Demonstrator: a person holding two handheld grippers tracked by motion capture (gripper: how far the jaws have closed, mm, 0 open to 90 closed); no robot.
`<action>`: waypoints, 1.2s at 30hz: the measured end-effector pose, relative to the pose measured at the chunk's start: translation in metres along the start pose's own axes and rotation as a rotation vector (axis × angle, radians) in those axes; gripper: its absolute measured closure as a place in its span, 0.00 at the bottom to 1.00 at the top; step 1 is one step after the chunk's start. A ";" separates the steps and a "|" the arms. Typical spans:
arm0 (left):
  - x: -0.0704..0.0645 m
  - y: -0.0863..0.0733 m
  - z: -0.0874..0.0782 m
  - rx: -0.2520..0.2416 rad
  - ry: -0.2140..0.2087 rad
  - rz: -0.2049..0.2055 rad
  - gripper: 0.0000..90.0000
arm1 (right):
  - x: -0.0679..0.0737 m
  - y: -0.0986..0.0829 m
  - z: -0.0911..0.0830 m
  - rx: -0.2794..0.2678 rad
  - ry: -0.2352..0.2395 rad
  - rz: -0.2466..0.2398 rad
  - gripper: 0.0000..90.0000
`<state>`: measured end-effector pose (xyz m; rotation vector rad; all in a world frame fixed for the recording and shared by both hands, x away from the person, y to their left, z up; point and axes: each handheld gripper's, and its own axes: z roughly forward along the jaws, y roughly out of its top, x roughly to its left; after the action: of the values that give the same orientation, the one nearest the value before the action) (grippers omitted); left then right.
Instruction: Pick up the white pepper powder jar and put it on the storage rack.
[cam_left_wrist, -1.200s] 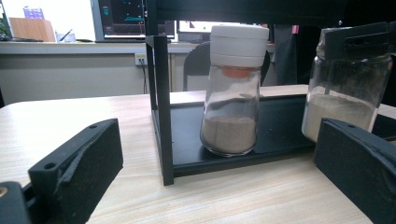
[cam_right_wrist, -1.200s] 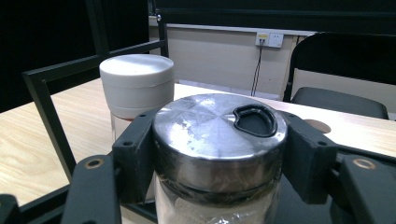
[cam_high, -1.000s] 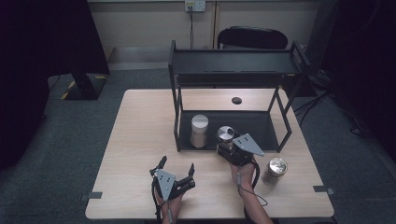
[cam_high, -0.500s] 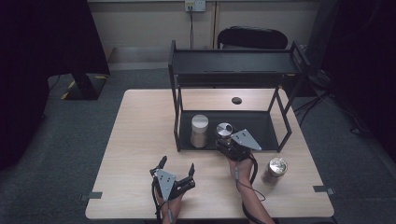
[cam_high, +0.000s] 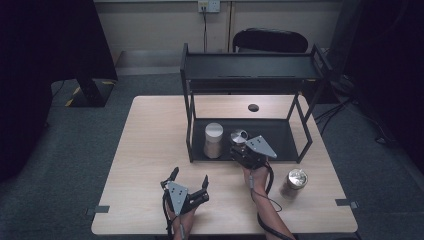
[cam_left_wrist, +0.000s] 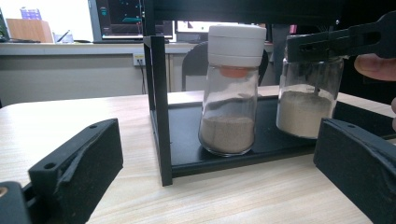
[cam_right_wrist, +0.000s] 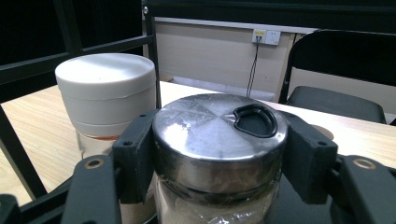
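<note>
A: High view, item one: right gripper (cam_high: 239, 148), just right of centre frame, at the front edge of the black rack (cam_high: 250, 67). Its jaws are clamped on the neck of a metal-lidded jar (cam_high: 238, 137), which is over the rack's lower tray.

B: The right gripper view agrees: the steel lid fills the lower middle of the frame, a black pad pressed against each side of it. Whether the jar's base touches the tray I cannot tell.

A: Item two: white-capped jar (cam_high: 213, 140), just left of the held one, upright on the same tray. In the left gripper view both show powder in the bottom, and the two stand close but apart.

B: Item three: left gripper (cam_high: 189, 183), lower centre-left of the high view, on the wooden table (cam_high: 150, 150) in front of the rack. Jaws spread wide, nothing between them.

A: Item four: a second metal-lidded jar (cam_high: 293, 183), lower right of the frame, on the table outside the rack.

B: Item five: a small dark disc (cam_high: 253, 107) on the table behind the rack, upper centre.
</note>
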<state>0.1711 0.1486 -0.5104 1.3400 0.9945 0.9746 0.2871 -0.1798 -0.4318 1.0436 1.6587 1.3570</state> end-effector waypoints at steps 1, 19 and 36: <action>0.000 0.000 0.000 0.000 0.000 0.000 0.01 | 0.000 0.000 0.001 0.002 0.000 -0.001 0.39; 0.000 -0.001 0.000 -0.003 -0.002 0.000 0.01 | 0.000 -0.002 0.017 0.026 -0.018 0.010 0.39; 0.000 -0.001 -0.001 -0.004 -0.001 -0.001 0.01 | 0.001 -0.004 0.023 0.044 -0.024 0.012 0.39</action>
<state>0.1706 0.1491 -0.5111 1.3364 0.9916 0.9748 0.3069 -0.1703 -0.4399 1.0920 1.6738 1.3163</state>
